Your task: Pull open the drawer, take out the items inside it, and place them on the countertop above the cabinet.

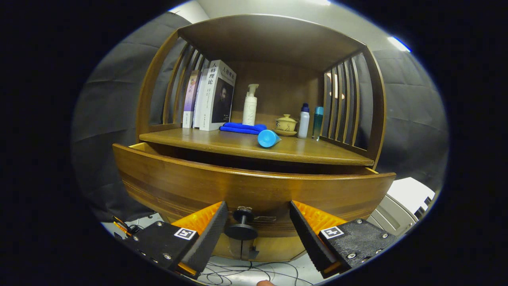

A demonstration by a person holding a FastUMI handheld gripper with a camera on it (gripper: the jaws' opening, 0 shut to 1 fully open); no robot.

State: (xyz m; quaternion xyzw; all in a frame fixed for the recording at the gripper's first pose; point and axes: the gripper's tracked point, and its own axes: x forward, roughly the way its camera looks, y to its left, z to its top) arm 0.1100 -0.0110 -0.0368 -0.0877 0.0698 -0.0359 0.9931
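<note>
A wooden cabinet drawer stands pulled out toward me, its curved front filling the space just ahead of my fingers. Its round dark knob sits between my two fingers without either touching it. My gripper is open, with a wide gap on both sides of the knob. The drawer's inside is hidden behind its front panel. Above it lies the wooden countertop, where a blue cup lies on its side.
On the countertop stand several books, a white pump bottle, a folded blue cloth, a lidded tea bowl and two small bottles. Slatted wooden sides and a roof enclose it. Cables lie on the floor below.
</note>
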